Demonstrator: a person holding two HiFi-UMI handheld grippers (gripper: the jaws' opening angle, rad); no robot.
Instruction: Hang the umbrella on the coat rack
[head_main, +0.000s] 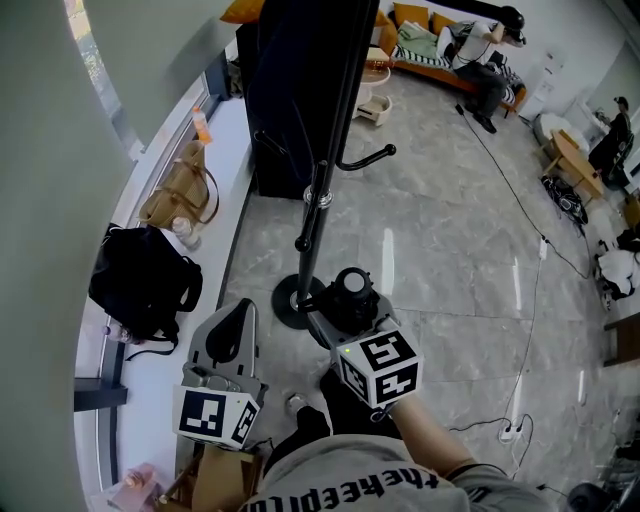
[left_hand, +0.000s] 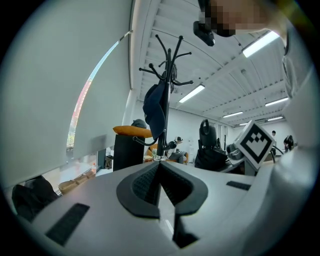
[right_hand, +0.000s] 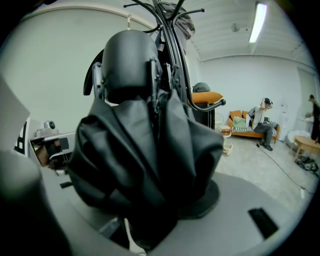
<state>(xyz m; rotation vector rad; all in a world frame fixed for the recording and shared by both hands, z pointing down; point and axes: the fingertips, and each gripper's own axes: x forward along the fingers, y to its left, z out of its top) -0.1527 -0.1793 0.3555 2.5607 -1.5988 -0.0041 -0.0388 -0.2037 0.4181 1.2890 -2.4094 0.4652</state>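
the coat rack (head_main: 318, 205) stands on the floor (head_main: 440, 260), straight ahead. the left gripper (head_main: 232, 320) is left of the rack's base. the right gripper (head_main: 340, 318) is just right of the base, with the umbrella (head_main: 352, 292) between its jaws. a ledge (head_main: 225, 150) runs along the left, with a backpack (head_main: 140, 280) on it and a handbag (head_main: 180, 195) behind that. a cabinet (head_main: 285, 110) stands behind the rack. a sofa (head_main: 430, 55) is far back on the right. a cable (head_main: 520, 210) lies across the floor to the right.
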